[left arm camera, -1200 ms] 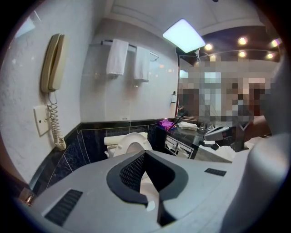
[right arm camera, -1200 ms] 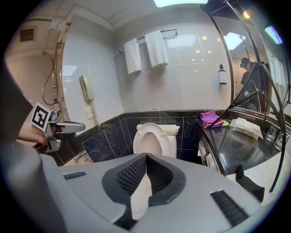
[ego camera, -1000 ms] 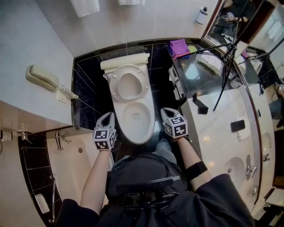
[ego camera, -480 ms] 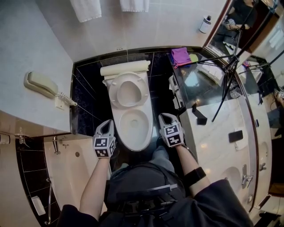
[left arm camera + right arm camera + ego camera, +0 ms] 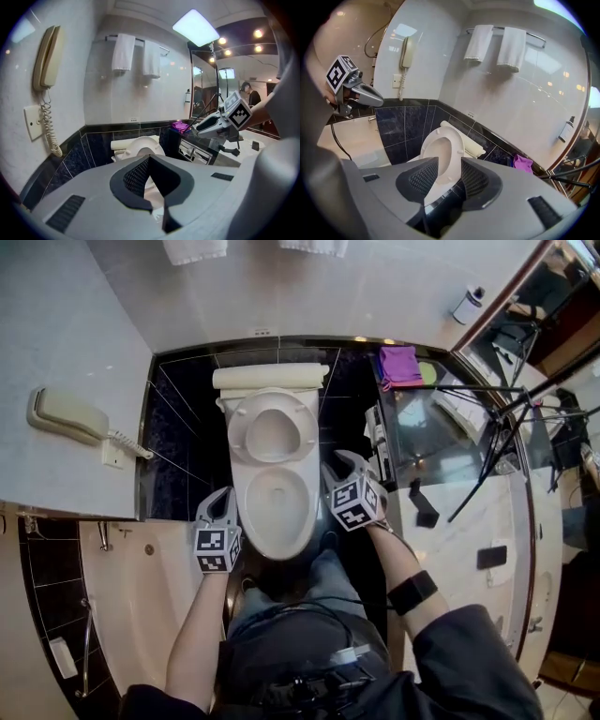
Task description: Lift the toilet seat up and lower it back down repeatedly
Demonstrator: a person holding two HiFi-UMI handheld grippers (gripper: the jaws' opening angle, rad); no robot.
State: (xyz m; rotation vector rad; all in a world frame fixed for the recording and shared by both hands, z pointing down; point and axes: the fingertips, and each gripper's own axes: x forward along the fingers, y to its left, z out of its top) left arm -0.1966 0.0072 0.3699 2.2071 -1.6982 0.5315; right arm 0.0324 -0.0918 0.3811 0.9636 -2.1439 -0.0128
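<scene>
Head view: seat [image 5: 272,426] up; R tool [image 5: 339,466] just spread, empty; L tool [image 5: 221,497] pressed together.

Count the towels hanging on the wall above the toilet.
2. The left towel and the right towel hang side by side high on the white wall. More could be out of view.
</scene>
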